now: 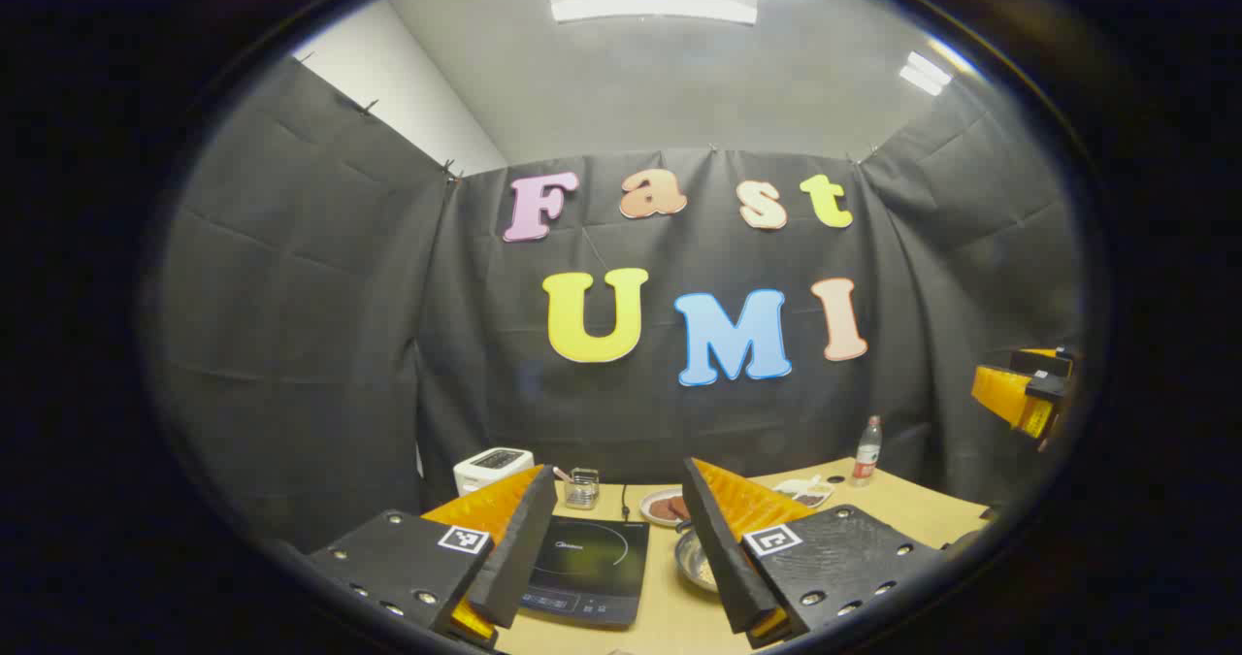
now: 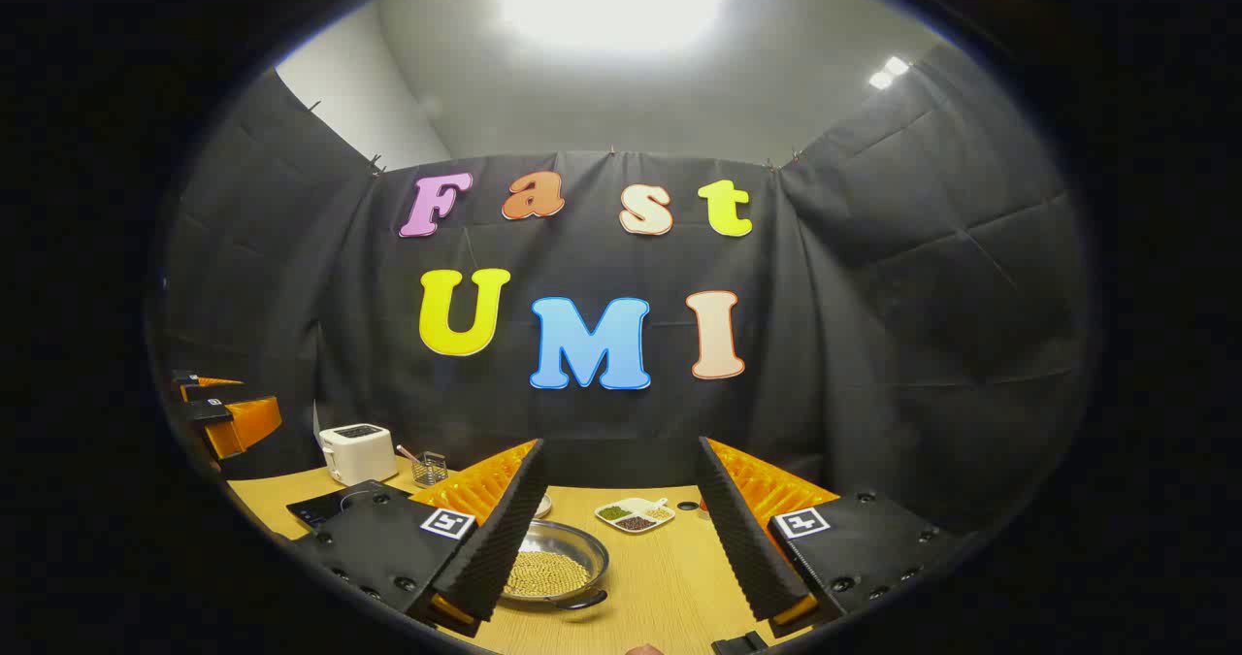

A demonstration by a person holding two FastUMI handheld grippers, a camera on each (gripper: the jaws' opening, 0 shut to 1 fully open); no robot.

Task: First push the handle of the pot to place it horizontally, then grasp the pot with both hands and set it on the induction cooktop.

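Toaster point(image 1: 492, 466) at worktop point(image 1: 902, 505) far left, induction cooktop point(image 1: 589, 570) w/ left gripper point(image 1: 614, 548) spread wide above it, pot point(image 2: 550, 566) (full of pale beans) just right of cooktop, handle toward cam, right gripper point(image 2: 626, 529) also wide open, gripping nothing, sectioned dish point(image 2: 636, 514) behind, bottle point(image 1: 866, 451) far right.

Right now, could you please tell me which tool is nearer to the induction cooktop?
Left. The left tool has the induction cooktop straight ahead between its fingers; the right tool faces the pot, with the cooktop off to its left.
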